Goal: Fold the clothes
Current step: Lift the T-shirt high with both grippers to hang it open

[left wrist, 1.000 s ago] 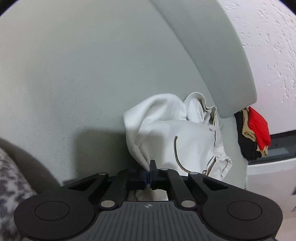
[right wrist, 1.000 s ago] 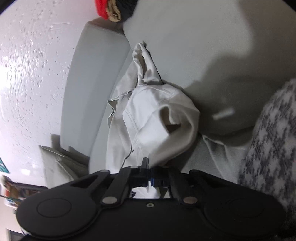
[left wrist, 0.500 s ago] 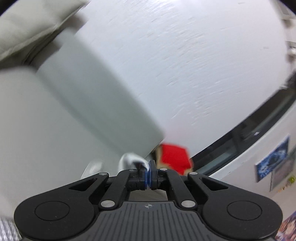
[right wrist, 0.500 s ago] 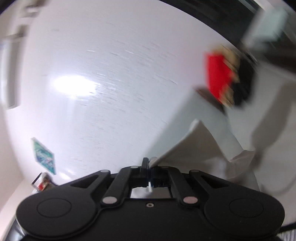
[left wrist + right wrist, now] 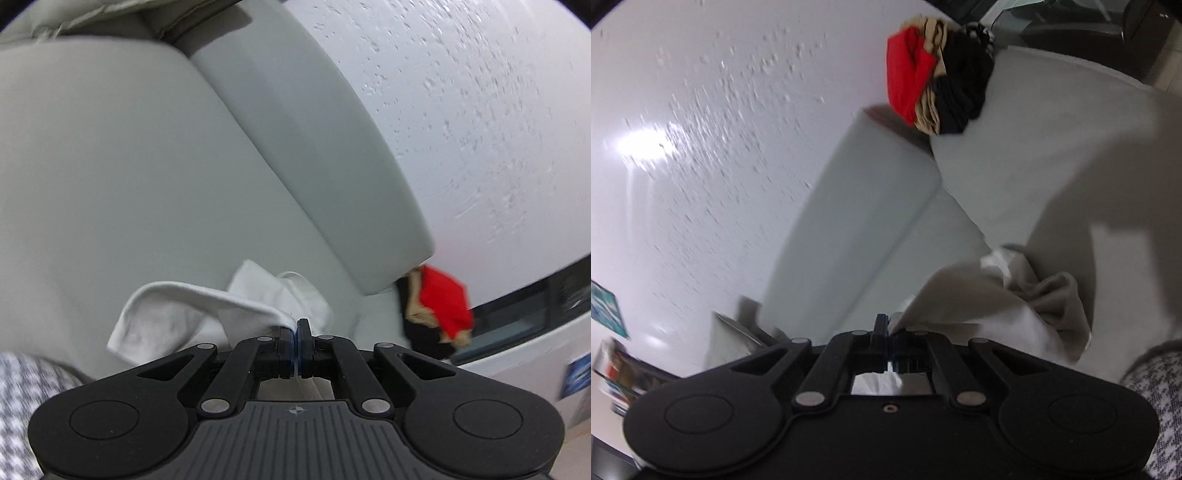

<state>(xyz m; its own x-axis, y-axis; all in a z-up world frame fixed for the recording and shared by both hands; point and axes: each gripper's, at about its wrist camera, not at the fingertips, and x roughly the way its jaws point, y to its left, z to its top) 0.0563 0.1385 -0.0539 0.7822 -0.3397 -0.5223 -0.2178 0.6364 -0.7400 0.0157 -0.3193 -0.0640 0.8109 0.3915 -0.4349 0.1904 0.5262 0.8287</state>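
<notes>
Over grey sofa (image 5: pixel 110 177), both grippers pinch white garment (image 5: pixel 173 317), stretched sideways.

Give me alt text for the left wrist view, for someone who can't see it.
The left gripper is shut on an edge of a white garment, which hangs over a pale grey sofa. A pile of red, tan and black clothes sits beyond the sofa's back cushion, against a white textured wall.
</notes>
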